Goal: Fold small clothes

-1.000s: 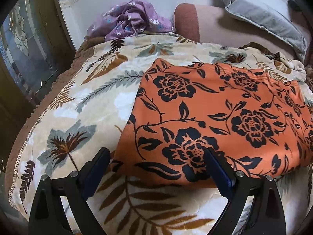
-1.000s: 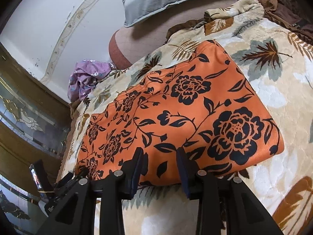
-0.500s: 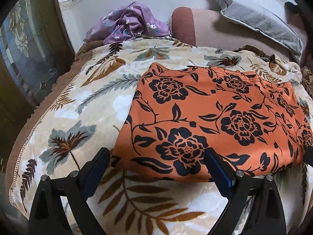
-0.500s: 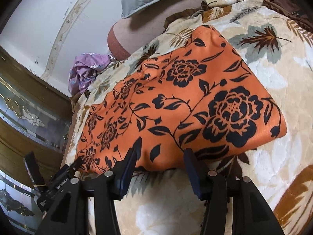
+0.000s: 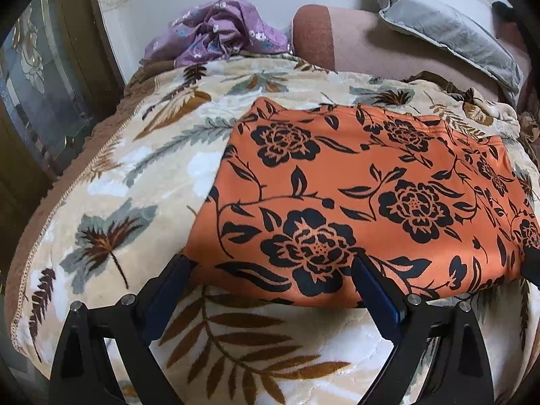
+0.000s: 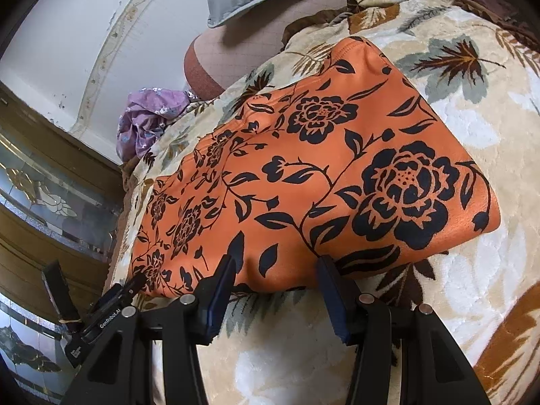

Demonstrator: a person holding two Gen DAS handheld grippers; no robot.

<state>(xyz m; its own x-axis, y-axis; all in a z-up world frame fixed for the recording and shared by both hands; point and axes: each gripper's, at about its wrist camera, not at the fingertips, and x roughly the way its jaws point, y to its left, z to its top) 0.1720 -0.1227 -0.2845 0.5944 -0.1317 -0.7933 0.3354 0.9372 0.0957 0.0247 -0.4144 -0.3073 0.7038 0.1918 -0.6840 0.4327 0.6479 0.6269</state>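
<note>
An orange garment with black flowers (image 5: pixel 364 199) lies folded flat on the leaf-patterned blanket (image 5: pixel 141 182); it also shows in the right wrist view (image 6: pixel 320 182). My left gripper (image 5: pixel 270 273) is open and empty, its fingers standing at the garment's near edge by its left corner. My right gripper (image 6: pixel 275 275) is open and empty, at the near edge further right. The left gripper's body (image 6: pixel 101 317) shows at the garment's left corner in the right wrist view.
A crumpled purple garment (image 5: pixel 219 30) lies at the bed's far left corner by the wall. A brown bolster (image 5: pixel 371 44) and a grey pillow (image 5: pixel 449 33) lie at the head. A glass-panelled cabinet (image 5: pixel 37 101) stands left of the bed.
My right gripper's jaws have opened wider and drawn back to the garment's near edge. My left gripper has stayed open, shifting slightly along that edge.
</note>
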